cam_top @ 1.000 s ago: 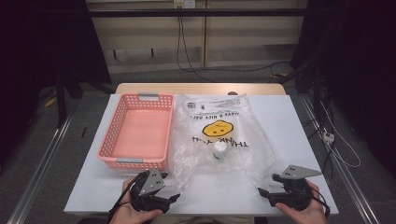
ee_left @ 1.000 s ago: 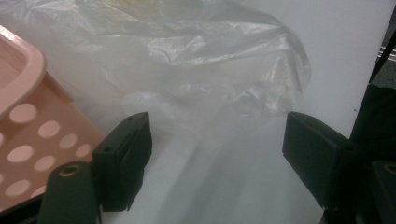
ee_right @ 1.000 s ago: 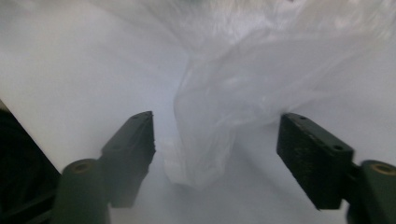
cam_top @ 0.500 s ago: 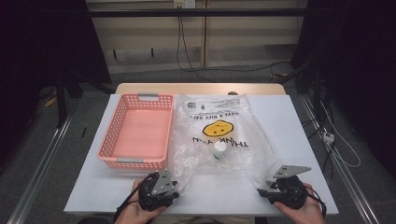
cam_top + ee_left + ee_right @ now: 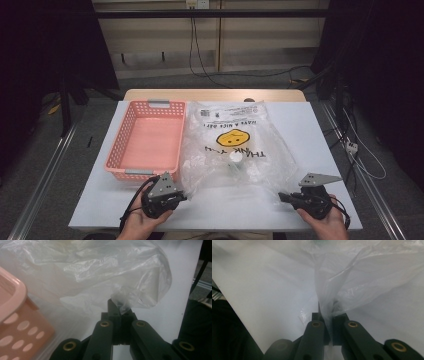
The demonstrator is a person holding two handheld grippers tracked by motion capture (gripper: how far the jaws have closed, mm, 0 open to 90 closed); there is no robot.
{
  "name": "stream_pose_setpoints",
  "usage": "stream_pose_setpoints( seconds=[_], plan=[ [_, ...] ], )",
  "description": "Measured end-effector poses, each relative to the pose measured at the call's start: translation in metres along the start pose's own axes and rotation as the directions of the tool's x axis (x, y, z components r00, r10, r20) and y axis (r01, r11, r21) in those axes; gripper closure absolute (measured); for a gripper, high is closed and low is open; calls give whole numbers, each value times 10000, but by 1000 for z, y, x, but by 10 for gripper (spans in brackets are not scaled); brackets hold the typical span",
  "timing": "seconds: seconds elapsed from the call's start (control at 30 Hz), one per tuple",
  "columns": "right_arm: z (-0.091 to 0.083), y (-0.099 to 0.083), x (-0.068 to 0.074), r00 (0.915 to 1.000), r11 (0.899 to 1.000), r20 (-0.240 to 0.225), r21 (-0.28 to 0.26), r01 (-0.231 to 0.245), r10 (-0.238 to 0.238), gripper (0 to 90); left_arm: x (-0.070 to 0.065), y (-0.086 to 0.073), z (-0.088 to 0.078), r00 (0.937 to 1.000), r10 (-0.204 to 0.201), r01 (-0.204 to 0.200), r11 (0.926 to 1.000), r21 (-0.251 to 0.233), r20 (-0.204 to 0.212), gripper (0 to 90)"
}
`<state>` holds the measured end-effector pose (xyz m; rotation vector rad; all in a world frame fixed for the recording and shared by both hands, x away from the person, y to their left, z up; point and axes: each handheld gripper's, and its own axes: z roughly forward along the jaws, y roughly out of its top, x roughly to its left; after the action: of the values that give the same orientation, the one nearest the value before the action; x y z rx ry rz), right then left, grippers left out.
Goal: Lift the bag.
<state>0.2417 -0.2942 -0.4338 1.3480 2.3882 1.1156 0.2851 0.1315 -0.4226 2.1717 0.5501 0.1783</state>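
A clear plastic bag [image 5: 235, 145] printed with a yellow smiley face lies spread on the white table [image 5: 220, 207], with small items inside it near the middle. My left gripper [image 5: 181, 196] is at the bag's near left corner, shut on a pinch of the film [image 5: 121, 302]. My right gripper [image 5: 281, 196] is at the near right corner, shut on a gathered fold of the same bag [image 5: 329, 297]. Both grippers sit low near the table's front edge, each held by a hand.
A pink perforated basket [image 5: 147, 142] stands empty to the left of the bag, and its corner [image 5: 15, 315] is close beside my left gripper. Bare table lies between the two grippers. Cables and dark floor surround the table.
Both grippers have pulled slightly toward the front edge with the bag corners pinched. The bag's near edge has stretched a little.
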Motion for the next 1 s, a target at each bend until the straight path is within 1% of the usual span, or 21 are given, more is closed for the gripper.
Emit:
stream_pose_setpoints(
  seconds=[0.17,0.2,0.23,0.27,0.3,0.33,0.37,0.4,0.47,0.53,0.6,0.67,0.8,0.87,0.93,0.97,1.0],
  plan=[
    [-6,9,-4,9999,9976,-154,-689,-16,6,898,1,7,-5,9999,141,-143,9995,-293,-88,900],
    [-7,10,-4,9998,9968,-167,-796,-61,48,899,1,8,-6,10000,-42,43,9991,-421,9,900],
    [-8,12,-5,9998,9965,-182,-838,-19,4,899,2,9,-7,9999,-114,117,9988,-483,63,900],
    [-9,13,-5,9998,9961,-185,-884,-8,-9,900,3,10,-8,10000,-71,74,9986,-522,61,900],
    [-9,14,-4,9999,9955,-150,-951,-6,-8,900,3,11,-9,10000,-3,0,9986,-522,-46,900],
    [-10,16,-4,9999,9945,-157,-1045,-14,-2,900,3,12,-9,10000,-62,61,9985,-540,-32,900],
    [-11,17,-5,9998,9934,-198,-1150,-24,1,900,5,12,-10,9998,-172,177,9977,-662,87,900],
    [-12,17,-5,9997,9925,-237,-1219,-78,50,900,6,14,-11,9997,-227,232,9973,-693,81,900],
    [-13,19,-6,9997,9911,-236,-1326,-109,78,900,8,16,-11,9996,-284,278,9968,-747,-69,900],
    [-14,20,-8,9997,9891,-179,-1457,-207,183,900,9,19,-12,9995,-283,272,9964,-797,-132,900],
    [-14,21,-10,9996,9875,-168,-1558,-241,217,900,10,23,-13,9998,-181,170,9955,-934,-107,900],
    [-15,25,-12,9996,9853,-164,-1690,-258,233,900,10,28,-15,9998,-81,60,9949,-1011,-205,900],
    [-18,35,-12,9998,9798,-116,-1992,-170,150,900,12,35,-18,9996,-41,5,9913,-1314,-269,900],
    [-19,40,-12,9999,9773,-92,-2119,-75,56,900,13,38,-19,9995,-95,49,9894,-1449,-314,900],
    [-21,46,-13,10000,9740,-49,-2267,9,-21,900,15,42,-21,9995,-35,-13,9877,-1562,-299,900],
    [-23,49,-13,10000,9724,-12,-2333,44,-48,900,15,44,-22,9994,-74,19,9865,-1635,-331,900],
    [-24,52,-13,10000,9696,41,-2444,83,-75,900,17,47,-24,9993,-30,-33,9854,-1703,-371,900]
  ],
)
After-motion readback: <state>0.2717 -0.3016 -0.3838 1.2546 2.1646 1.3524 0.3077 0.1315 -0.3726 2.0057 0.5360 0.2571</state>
